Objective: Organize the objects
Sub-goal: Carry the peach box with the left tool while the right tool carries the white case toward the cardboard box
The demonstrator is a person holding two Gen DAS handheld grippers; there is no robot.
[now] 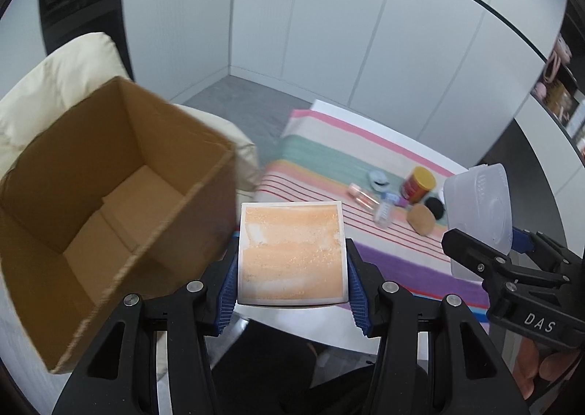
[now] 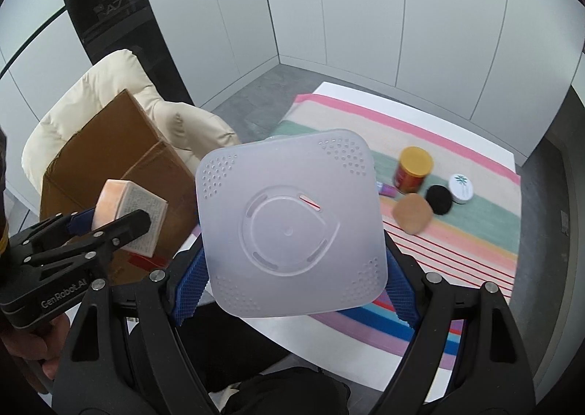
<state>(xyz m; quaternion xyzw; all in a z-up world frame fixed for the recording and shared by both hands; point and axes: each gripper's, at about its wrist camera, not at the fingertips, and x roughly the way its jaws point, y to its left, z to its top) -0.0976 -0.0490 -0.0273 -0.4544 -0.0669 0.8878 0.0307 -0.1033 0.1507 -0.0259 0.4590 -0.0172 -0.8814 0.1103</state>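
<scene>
A white-panelled room holds a white worktop [image 2: 369, 356] draped with a striped cloth [image 2: 475, 232], a cream padded chair [image 2: 109, 86] standing at its left end. Nearest in the left wrist view, the left gripper [image 1: 292, 283] is clamped on a small orange box [image 1: 291, 254], its blue pads pressing both sides, just beside an open cardboard box [image 1: 109, 203] that sits on the chair. In the right wrist view, the right gripper [image 2: 292, 281] grips a frosted plastic container [image 2: 289, 225] held above the near edge of the cloth. Farther back on the cloth lie a tan cork-like disc [image 2: 412, 218], a black round puff [image 2: 440, 198], a red can with gold lid [image 2: 413, 170], a white jar [image 2: 461, 188], and, in the left view, a small clear vial [image 1: 362, 195] and a clear bottle [image 1: 384, 210].
</scene>
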